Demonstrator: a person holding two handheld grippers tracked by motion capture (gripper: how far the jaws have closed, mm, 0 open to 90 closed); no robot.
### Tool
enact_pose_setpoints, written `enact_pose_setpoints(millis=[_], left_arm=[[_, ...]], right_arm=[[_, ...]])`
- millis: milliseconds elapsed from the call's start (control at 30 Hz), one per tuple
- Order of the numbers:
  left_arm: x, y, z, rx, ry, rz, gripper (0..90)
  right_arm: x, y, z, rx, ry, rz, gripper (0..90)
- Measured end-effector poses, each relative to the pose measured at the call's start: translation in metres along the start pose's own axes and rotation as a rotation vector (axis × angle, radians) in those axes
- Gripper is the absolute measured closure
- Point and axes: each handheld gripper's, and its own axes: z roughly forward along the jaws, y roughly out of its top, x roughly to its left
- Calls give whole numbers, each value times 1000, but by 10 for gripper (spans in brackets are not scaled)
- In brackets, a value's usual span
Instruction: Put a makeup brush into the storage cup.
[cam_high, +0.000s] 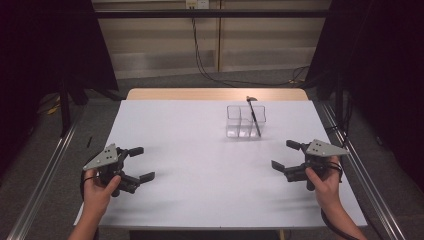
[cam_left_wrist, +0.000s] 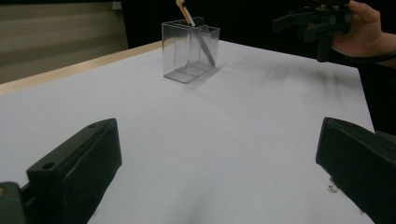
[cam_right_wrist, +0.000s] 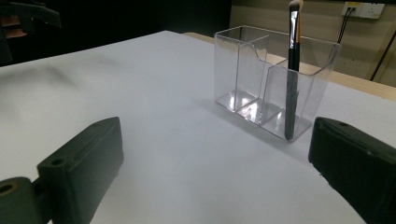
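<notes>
Left gripper (cam_high: 141, 163): jaws spread wide, nothing between them, nothing touched; held in the person's left hand (cam_high: 97, 192) low over the near left part of the white table (cam_high: 200, 170). Seen along its own jaws in the left gripper view: one black jaw at each lower corner, bare tabletop in the wide gap between.

Right gripper (cam_high: 286, 155): jaws likewise spread wide, empty, clear of everything; gripped by the right hand (cam_high: 325, 185) near the right edge of the table, jaws pointing inward toward the middle. In the right gripper view, again a jaw at each bottom corner with bare white surface between.

Farther out, toward the far right part of the table: a clear plastic holder (cam_high: 239, 121) with several compartments, upright, well apart from both grippers. Inside it, a makeup brush (cam_high: 255, 119) with a black handle, standing nearly upright and leaning a little, bristle end up above the rim, foot resting on the holder's floor. In the right gripper view, brush (cam_right_wrist: 292, 70) in the compartment nearest the right jaw, holder (cam_right_wrist: 243, 74) otherwise empty. In the left gripper view, holder (cam_left_wrist: 180, 51) far ahead, brush (cam_left_wrist: 198, 35) slanting inside it, and the right gripper (cam_left_wrist: 308, 21) off at the upper right in its hand.

Beyond the white top, a strip of wooden edge (cam_high: 215, 94) along the far side.
</notes>
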Motion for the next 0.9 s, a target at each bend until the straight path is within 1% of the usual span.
enact_pose_setpoints(millis=[433, 900], left_arm=[[0, 0, 0, 1, 3, 3, 1], [1, 0, -1, 0, 4, 2, 1]], right_arm=[[0, -8, -11, 9, -13, 3, 30], [2, -14, -21, 7, -21, 23, 30]])
